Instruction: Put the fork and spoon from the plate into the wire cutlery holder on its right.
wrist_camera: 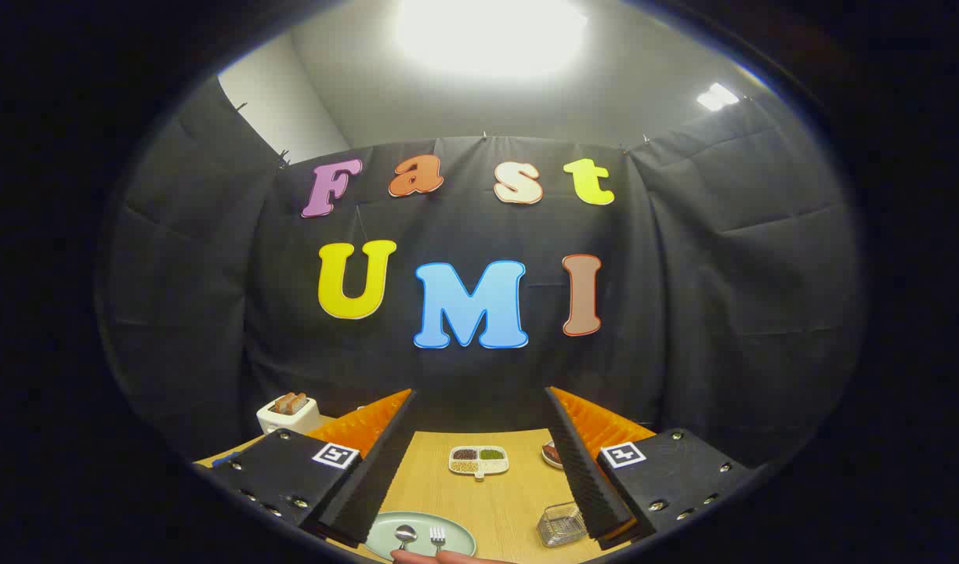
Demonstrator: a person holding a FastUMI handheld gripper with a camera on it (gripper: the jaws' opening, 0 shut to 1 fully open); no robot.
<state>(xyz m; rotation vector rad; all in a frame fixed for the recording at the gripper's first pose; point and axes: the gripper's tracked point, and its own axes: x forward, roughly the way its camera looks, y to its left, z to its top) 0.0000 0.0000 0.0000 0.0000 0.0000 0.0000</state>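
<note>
1. Between the jaws, held wide apart and empty, the plate (385, 540) was seen, bearing spoon (406, 535) and fork (438, 536).
2. Beside the right jaw, the wire cutlery holder (562, 524) could be tipped by a careless drop.

One spoon (406, 535), one fork (438, 536), one plate (456, 532) (pale green), one wire holder (562, 524)

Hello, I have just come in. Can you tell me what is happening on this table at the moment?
A person holds a gripper above a wooden table, its fingers open and holding nothing. Near its fingers lies a pale green plate with a spoon and a fork side by side. A hand shows at the plate's near rim. The wire cutlery holder stands to the plate's right, seemingly empty. Nothing has been moved into it yet. Beyond the fingers sit a divided dish and a toaster.
</note>
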